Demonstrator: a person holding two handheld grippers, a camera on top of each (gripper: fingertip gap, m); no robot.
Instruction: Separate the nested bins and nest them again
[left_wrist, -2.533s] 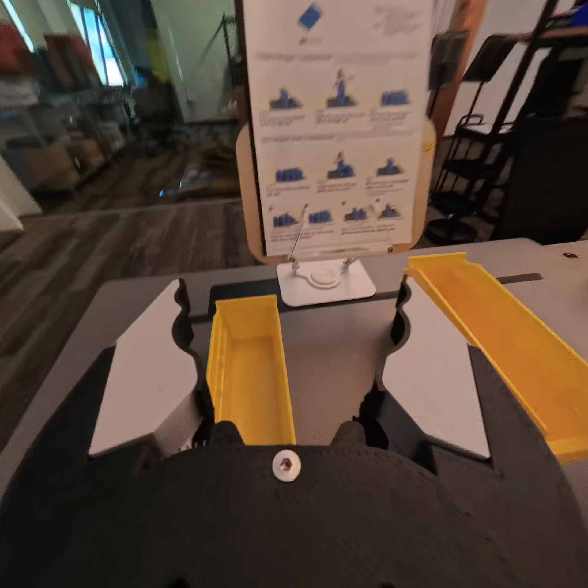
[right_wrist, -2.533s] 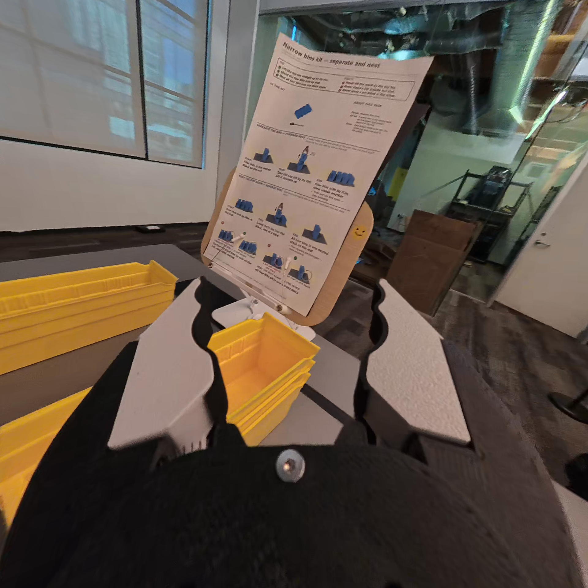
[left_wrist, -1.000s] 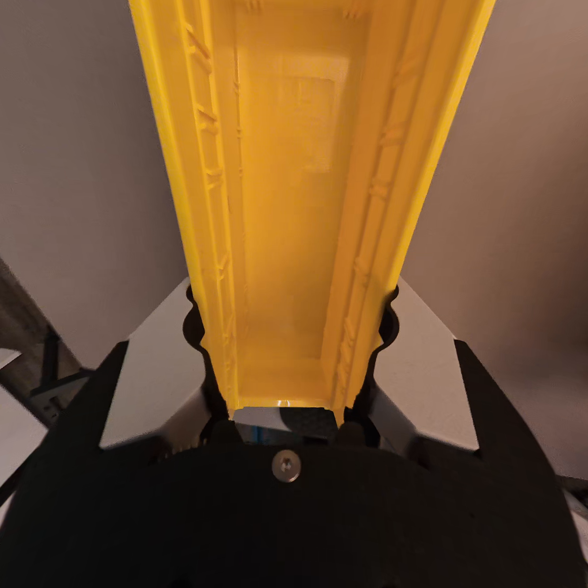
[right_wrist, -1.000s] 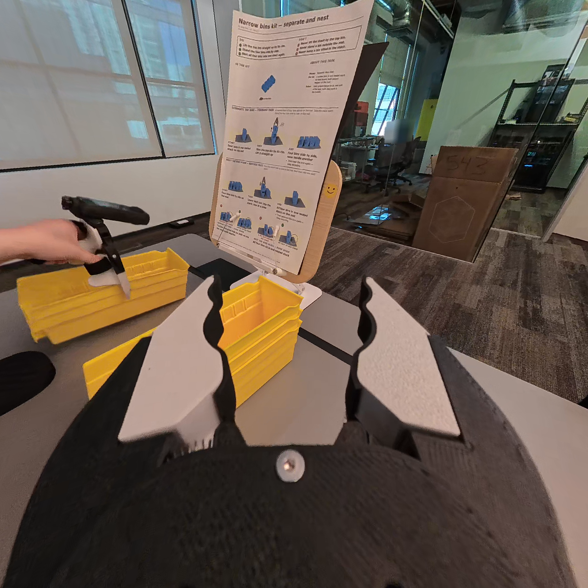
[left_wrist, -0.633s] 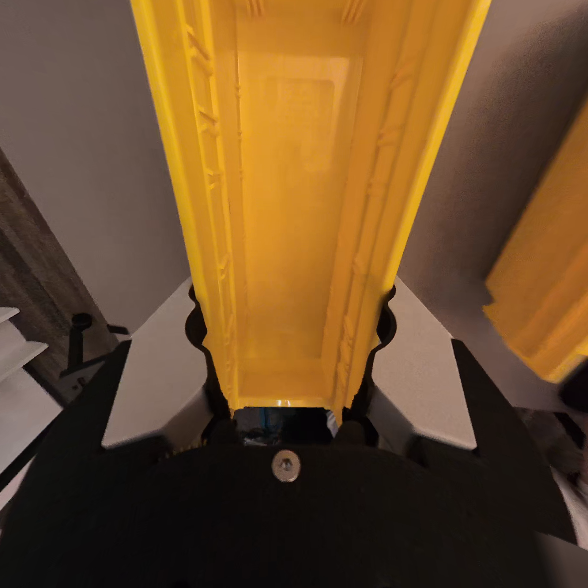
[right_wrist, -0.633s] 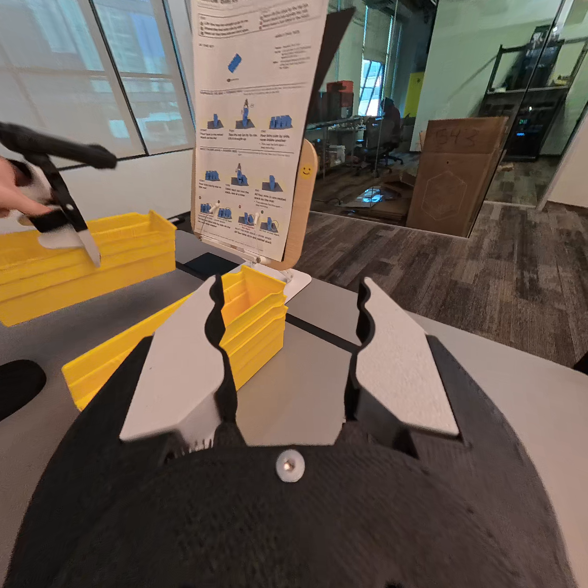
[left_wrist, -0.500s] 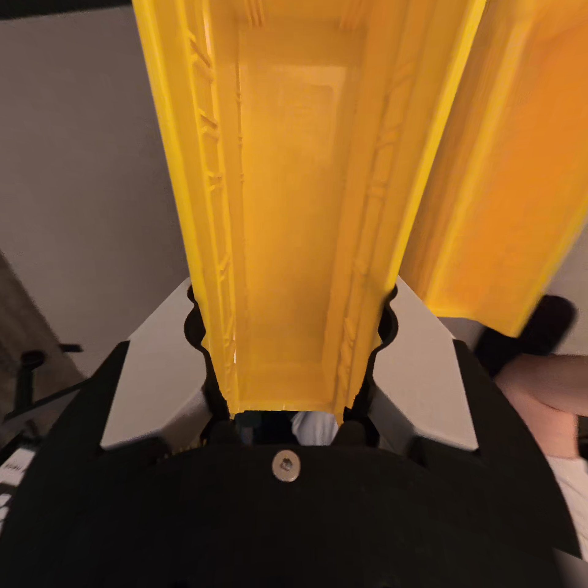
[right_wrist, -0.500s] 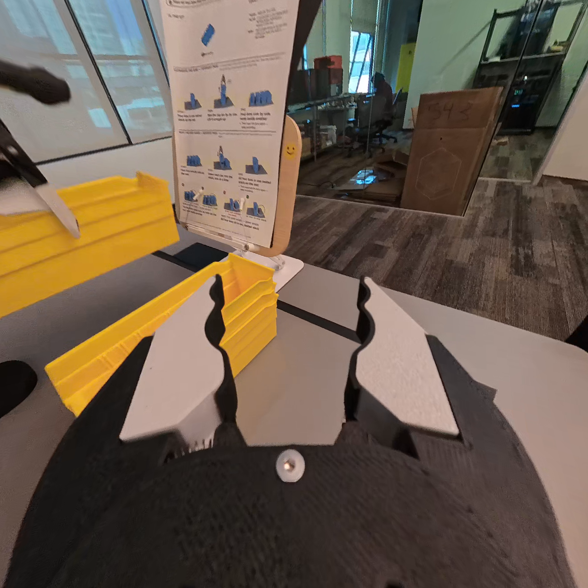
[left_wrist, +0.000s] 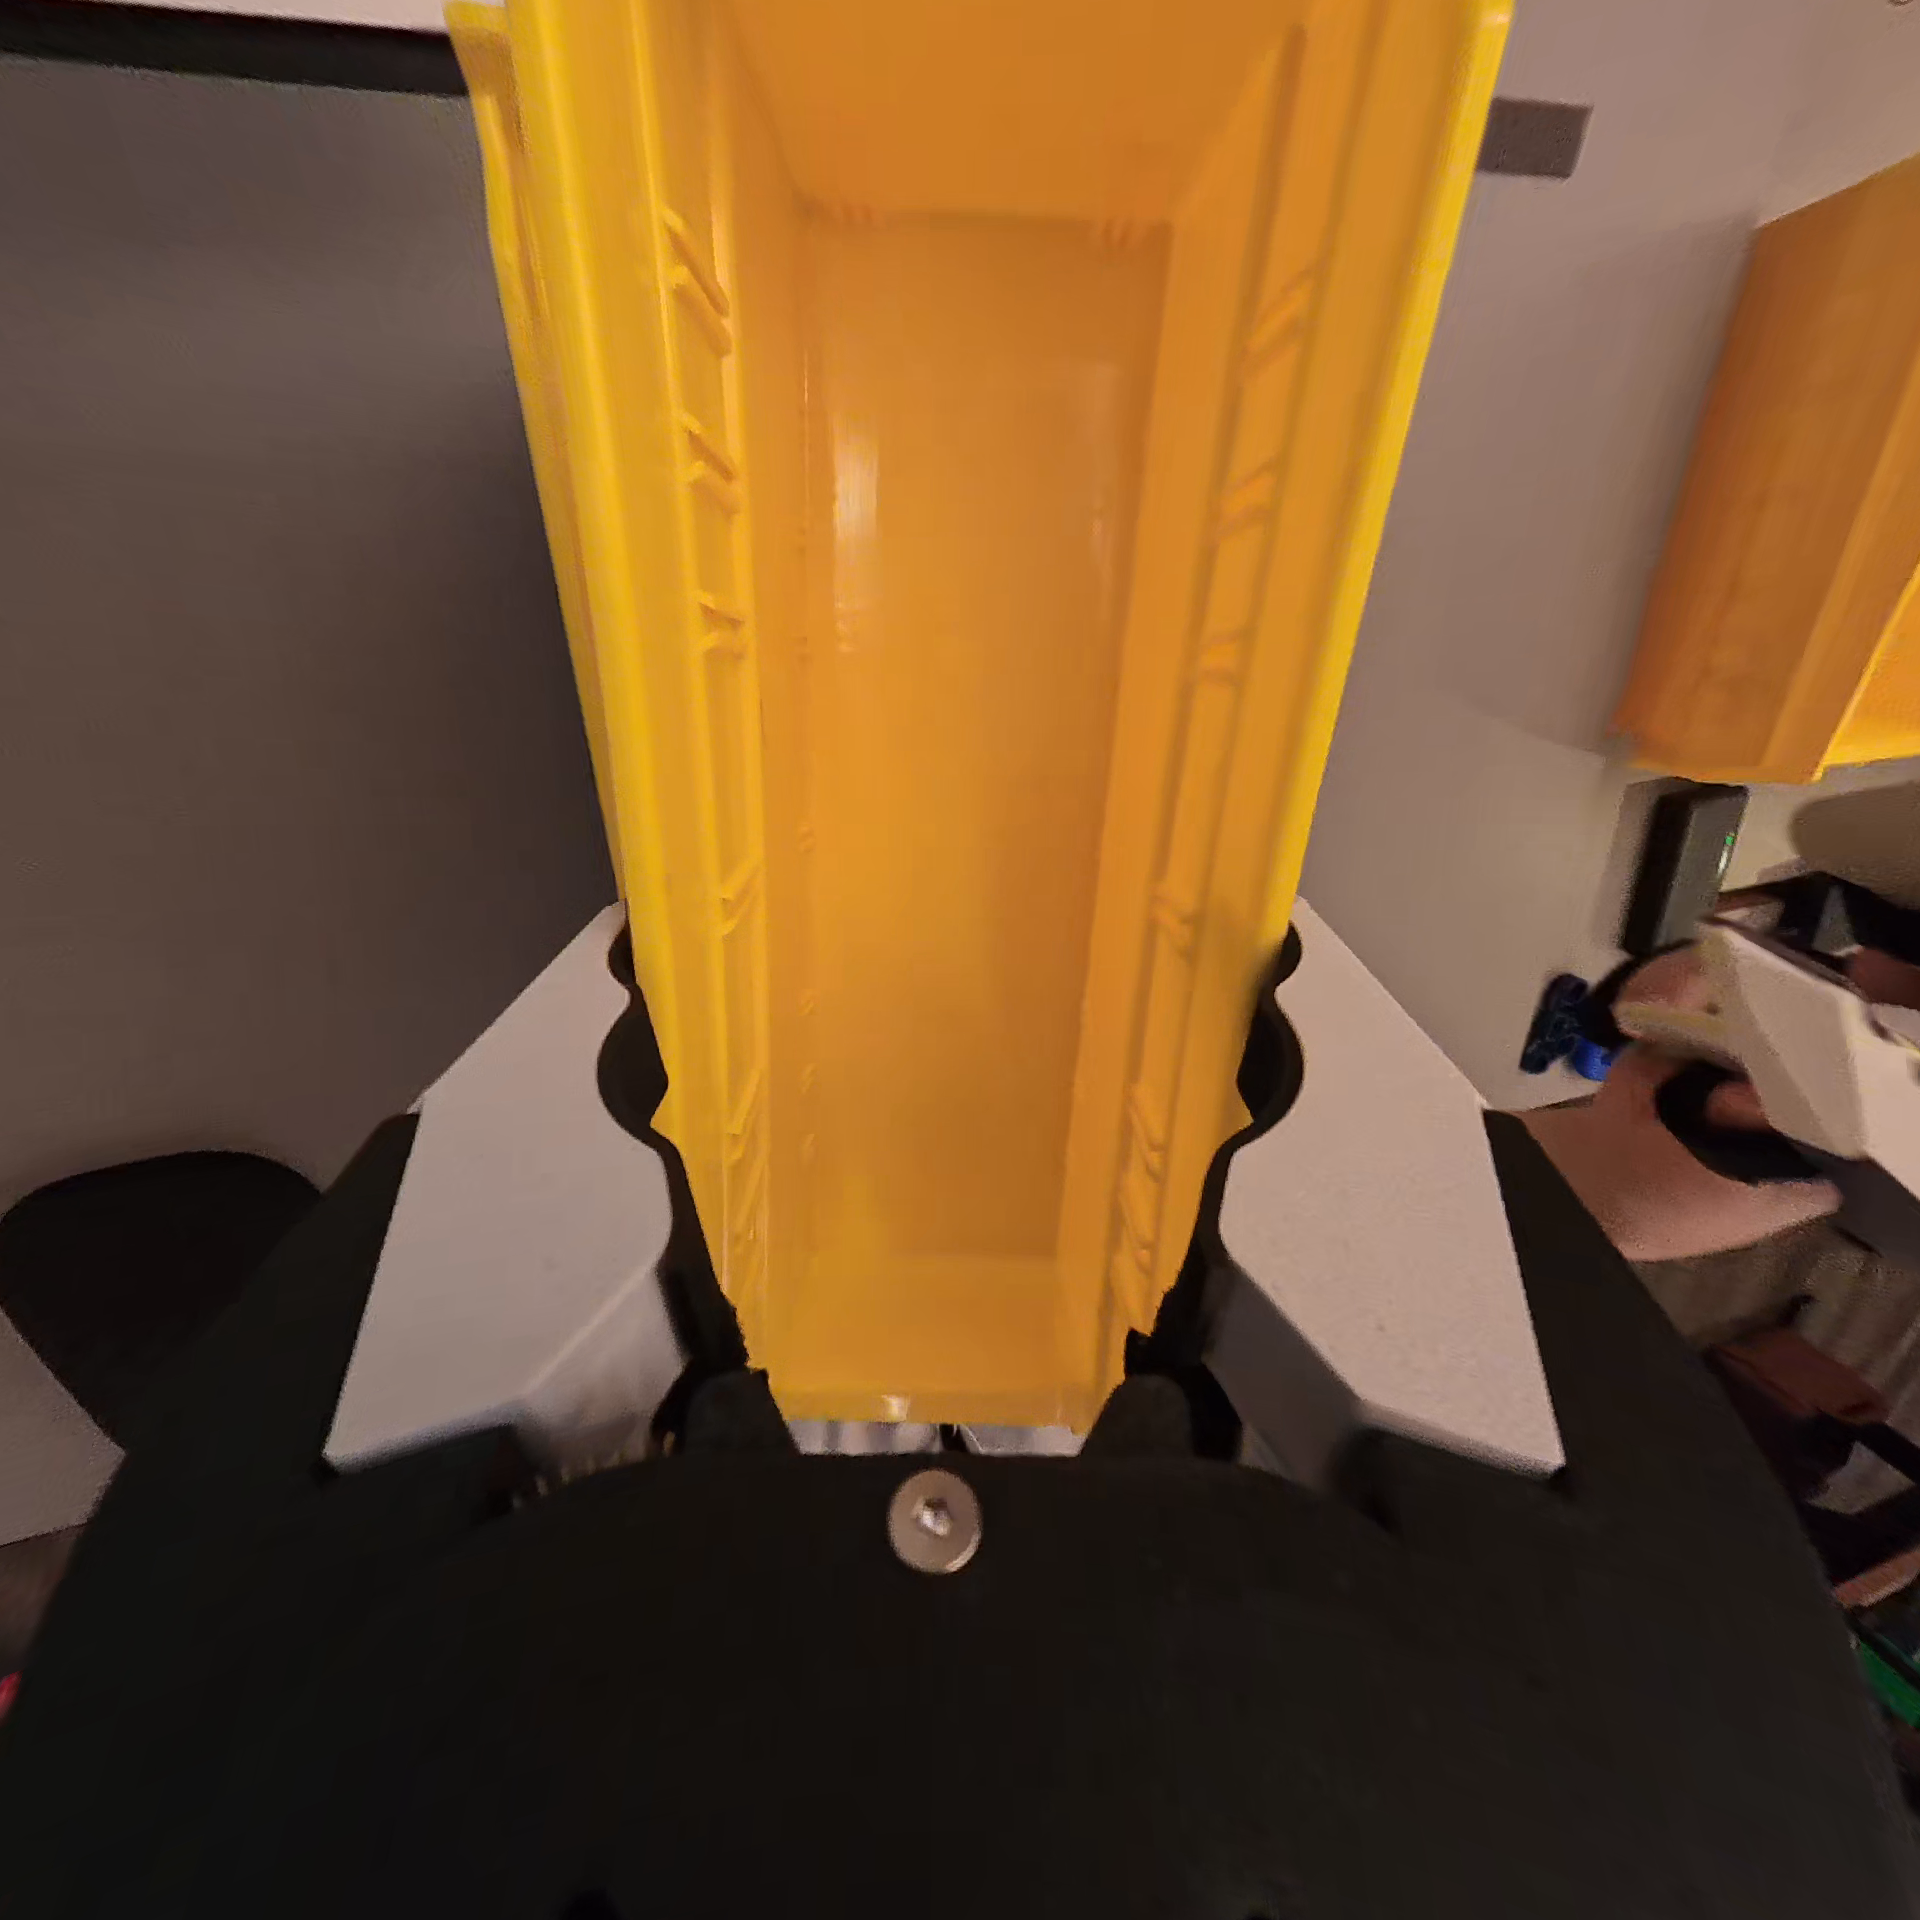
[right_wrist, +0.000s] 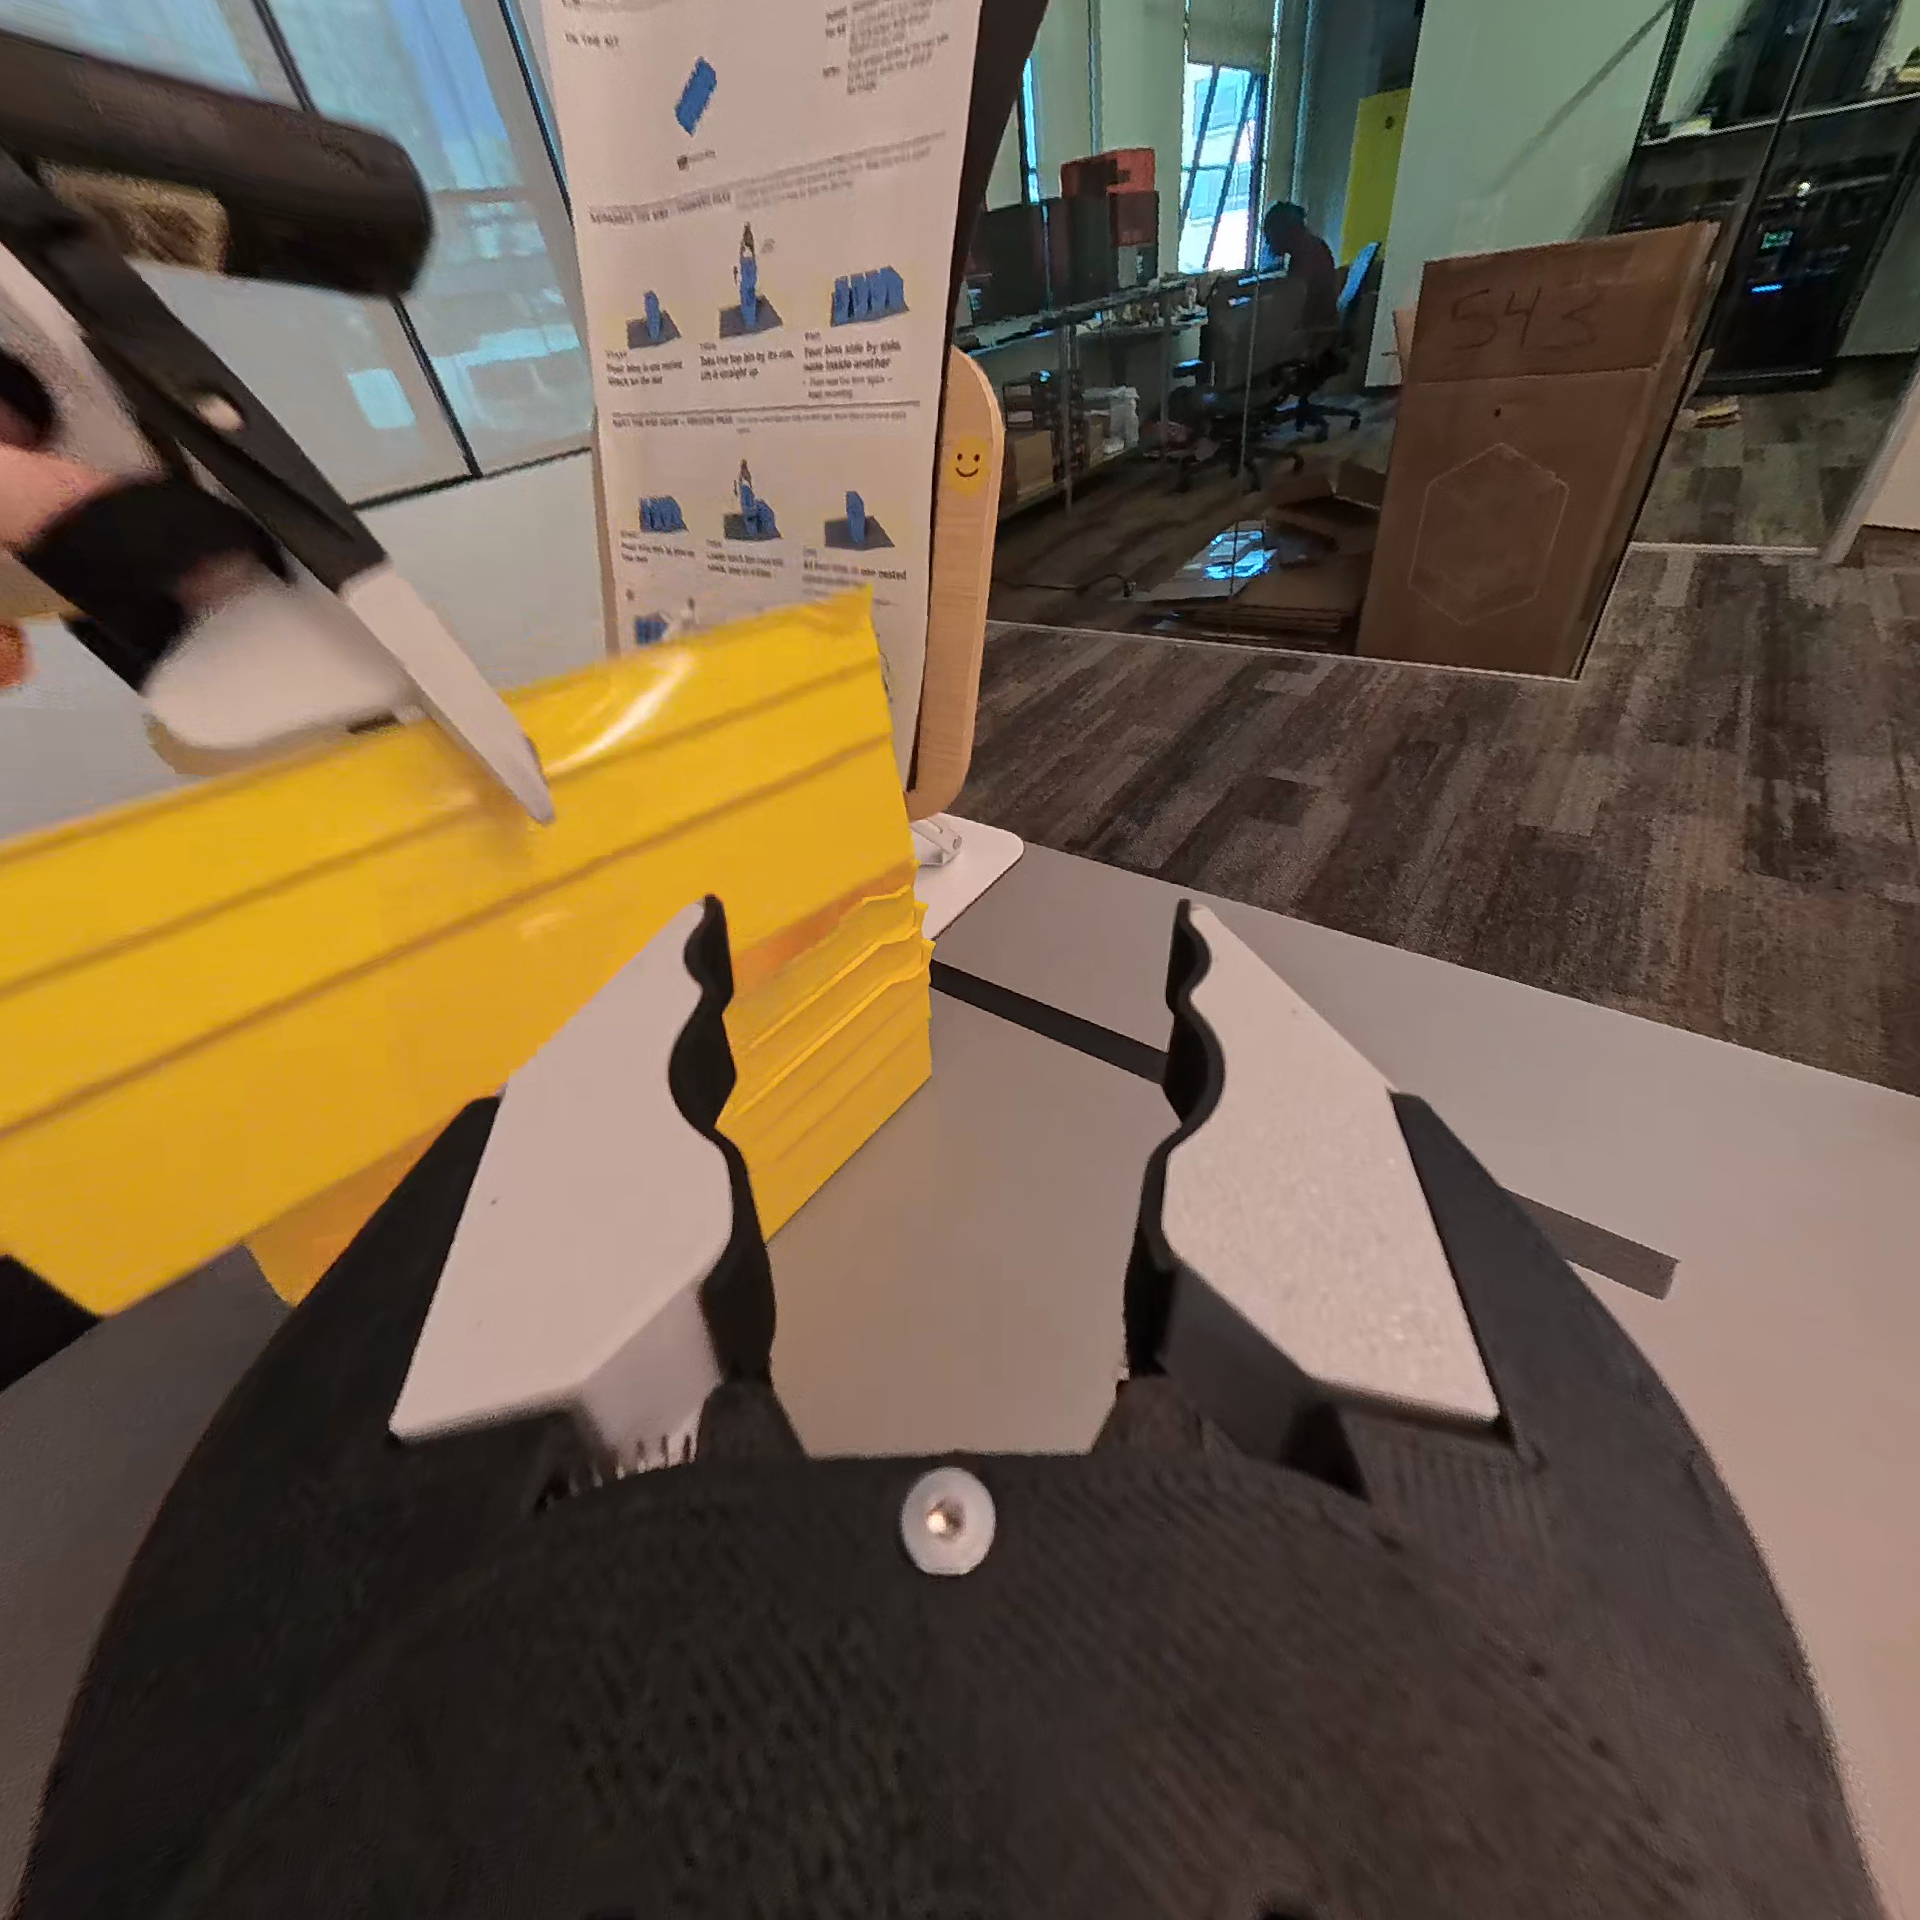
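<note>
My left gripper (left_wrist: 951, 935) is shut on a long yellow bin (left_wrist: 966, 727); both pads press its outer side walls and the open top faces the camera. In the right wrist view this bin (right_wrist: 312, 987) hangs in the air at the left, one white finger (right_wrist: 457, 717) of the left gripper lying on its side. Behind and below it a stack of nested yellow bins (right_wrist: 842, 1081) stands on the grey table (right_wrist: 1351, 1091). The stack also shows in the left wrist view (left_wrist: 1787, 499). My right gripper (right_wrist: 948, 925) is open and empty, just right of the stack's end.
An instruction sheet (right_wrist: 769, 312) on a wooden stand rises behind the stack. A black stripe (right_wrist: 1039, 1013) crosses the table. A black oval patch (left_wrist: 135, 1247) lies on the table at the left. The person's hand with the right gripper (left_wrist: 1766, 1039) shows at the right.
My left gripper closed on the single bin, lifted it off the table and carried it over towards the nested stack. The right gripper stayed open and empty beside the stack.
</note>
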